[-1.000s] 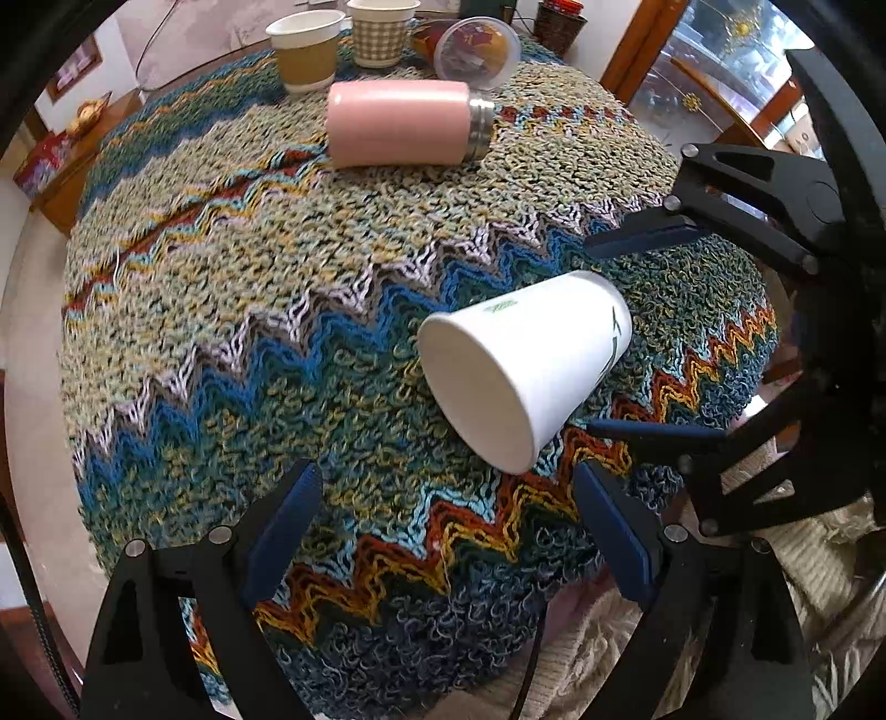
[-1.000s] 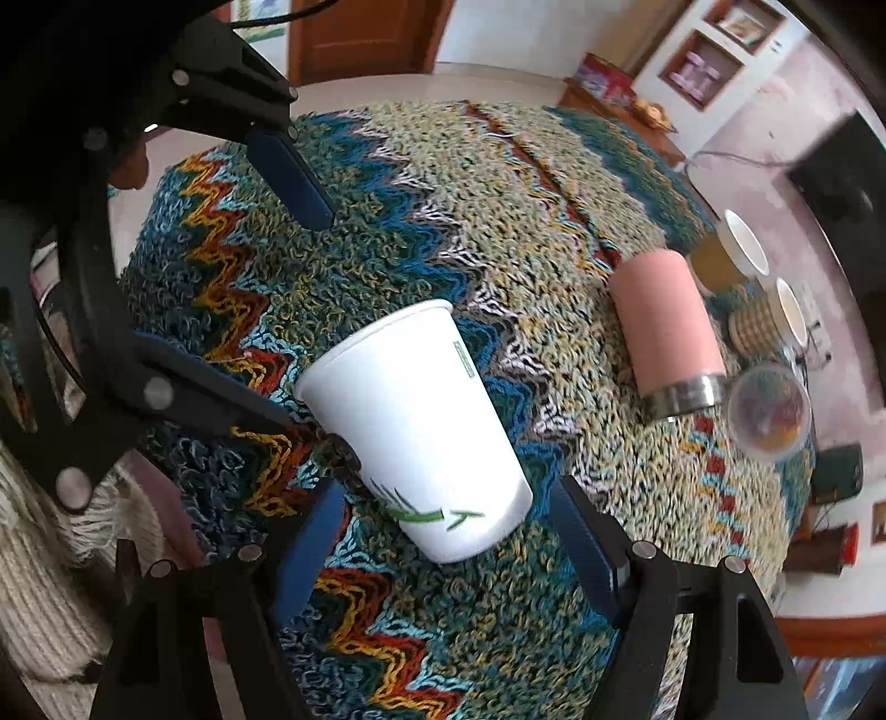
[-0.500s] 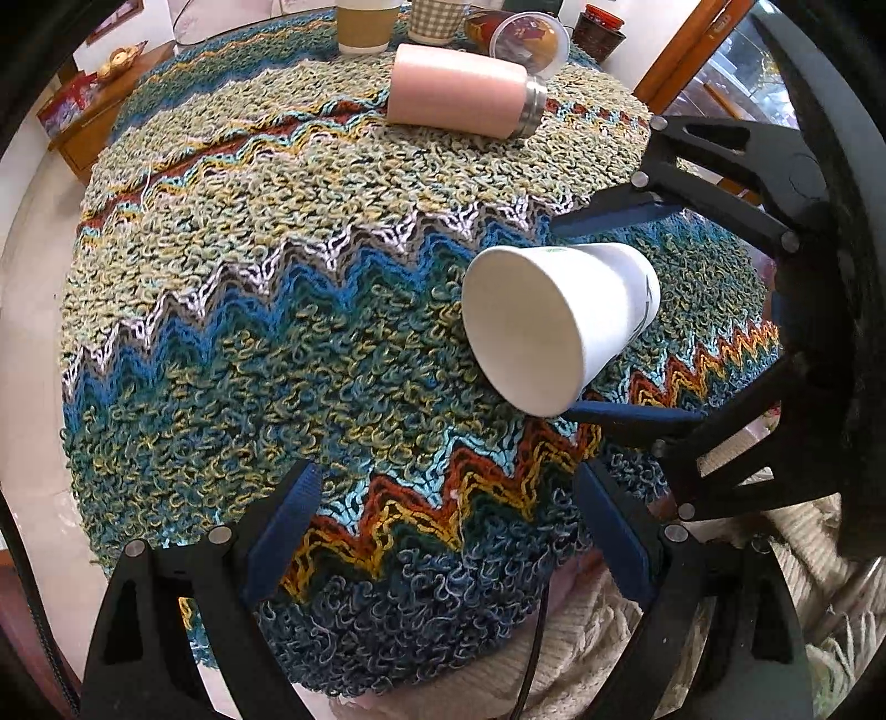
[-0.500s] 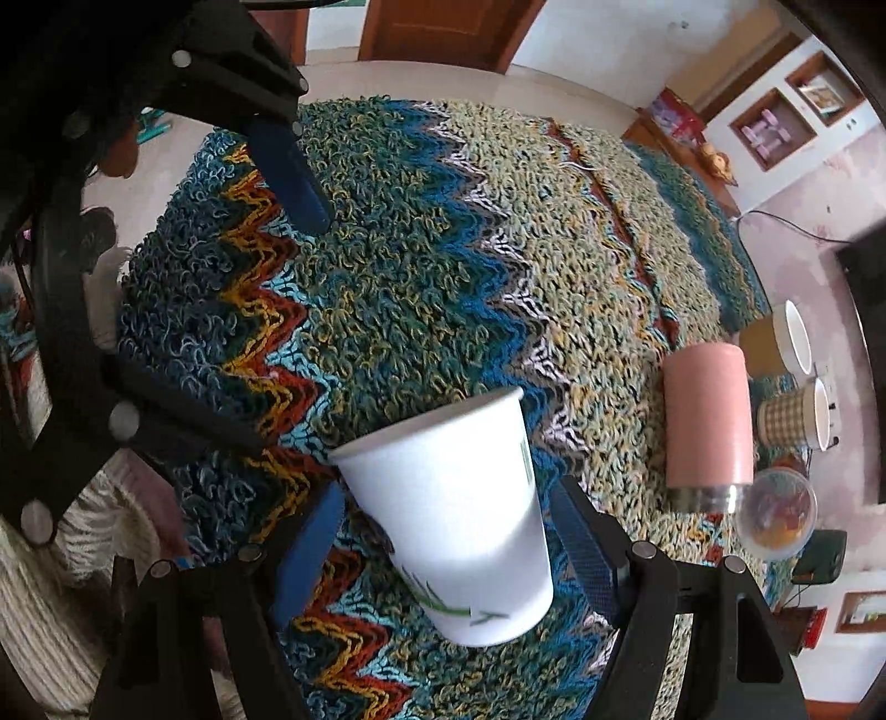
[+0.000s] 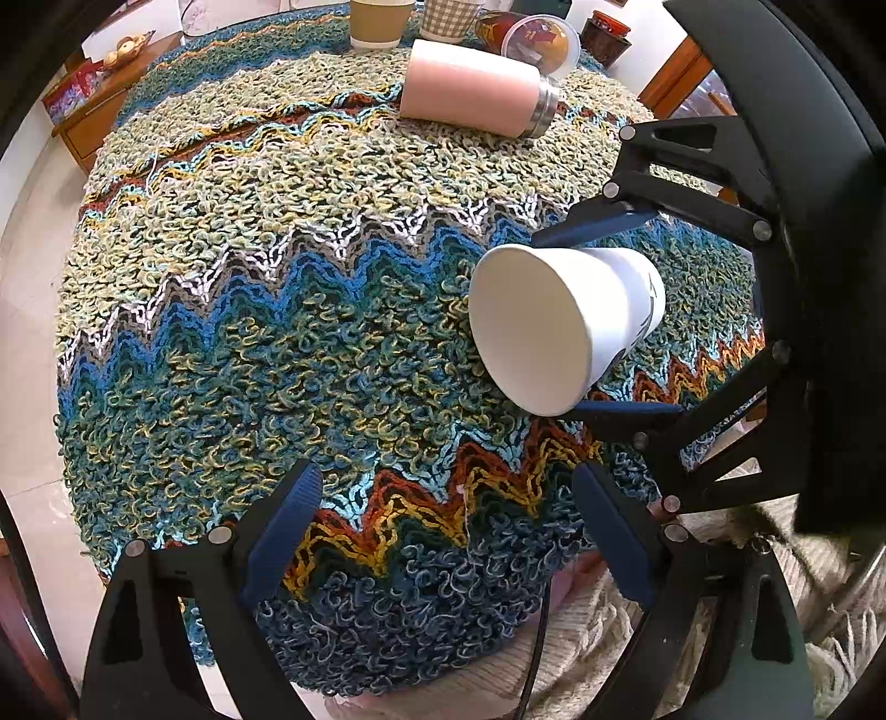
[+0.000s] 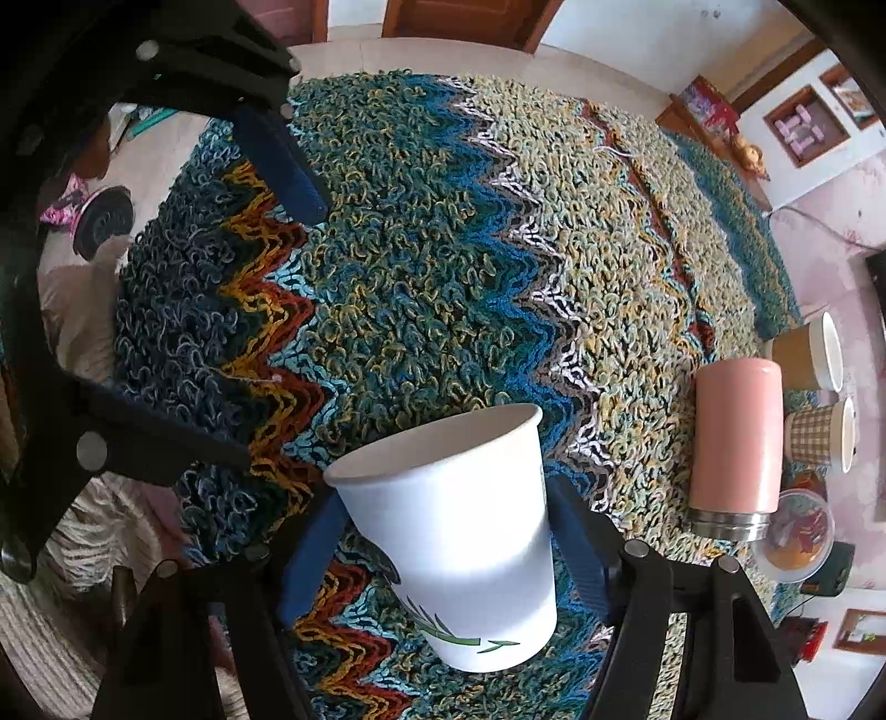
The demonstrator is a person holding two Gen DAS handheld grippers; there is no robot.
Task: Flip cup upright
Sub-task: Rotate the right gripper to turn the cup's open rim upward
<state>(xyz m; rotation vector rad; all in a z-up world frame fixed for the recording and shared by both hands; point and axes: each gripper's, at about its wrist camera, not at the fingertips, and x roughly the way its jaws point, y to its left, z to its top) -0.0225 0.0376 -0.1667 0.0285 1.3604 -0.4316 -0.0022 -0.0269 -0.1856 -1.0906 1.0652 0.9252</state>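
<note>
A white paper cup (image 6: 459,531) with a green leaf print is clamped between the blue pads of my right gripper (image 6: 443,531), lifted above the knitted zigzag cloth (image 6: 443,249) with its mouth tilted up and away from the camera. In the left wrist view the same cup (image 5: 559,321) lies sideways in the air, mouth toward the camera, with the right gripper's fingers (image 5: 587,230) above and below it. My left gripper (image 5: 448,531) is open and empty near the cloth's front edge, left of and below the cup.
A pink flask (image 5: 476,91) lies on its side at the back of the cloth. Behind it stand a brown paper cup (image 5: 382,22), a checked cup (image 5: 451,19) and a clear lidded tub (image 5: 540,44). The cloth (image 5: 277,332) drops off at the front edge.
The right gripper has lifted the cup off the cloth and turned it, so its mouth swings from down toward up. The left gripper has stayed open and drawn back a little.
</note>
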